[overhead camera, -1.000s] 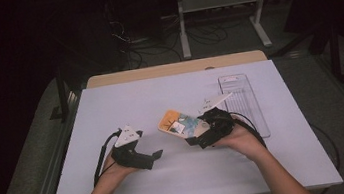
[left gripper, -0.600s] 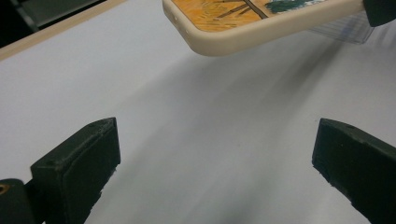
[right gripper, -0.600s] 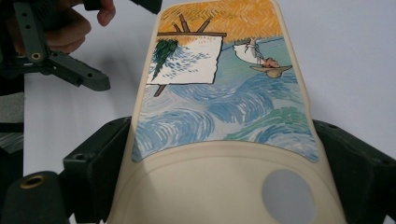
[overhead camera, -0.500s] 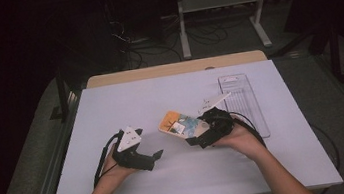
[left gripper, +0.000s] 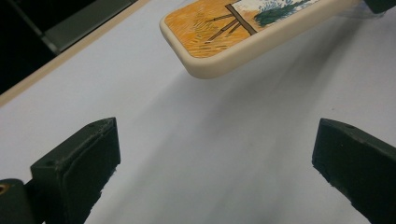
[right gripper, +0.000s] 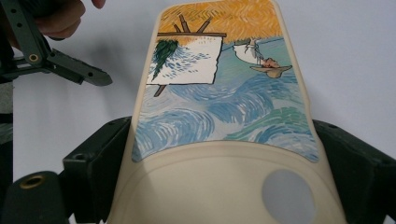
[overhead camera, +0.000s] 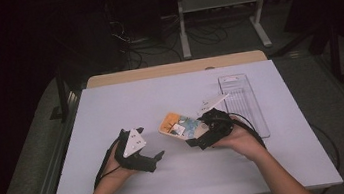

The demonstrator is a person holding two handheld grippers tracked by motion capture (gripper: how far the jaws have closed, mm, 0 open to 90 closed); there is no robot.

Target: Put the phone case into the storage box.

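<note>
Mid-handover, by the look of it: phone case (right gripper: 224, 112) clamped across its width at the camera-hole end in the right tool (overhead camera: 204, 135), lifted clear of the counter (overhead camera: 110, 100) with shadow beneath in the left gripper view, free end pointed toward the left tool (overhead camera: 154, 161). Left tool released, jaws spread wide and empty, aimed at that free end (left gripper: 205, 46) but short of it, nothing between the pads.

Next move, probably: left tool forward until the orange end sits between the open pads, square to the case's edges, then a squeeze before any let-go on the right. Risk of a skewed bite on the rounded corner, hence a slip.

Case itself: cream rubbery rim, rounded corners, painted back in blue swirls lower down, orange brushwork at the far end, an easel and a small hatted figure between. Round cutout near the held end.

Farther off, a clear plastic tray (overhead camera: 243, 100) on the counter beyond the right hand (overhead camera: 239, 141).
</note>
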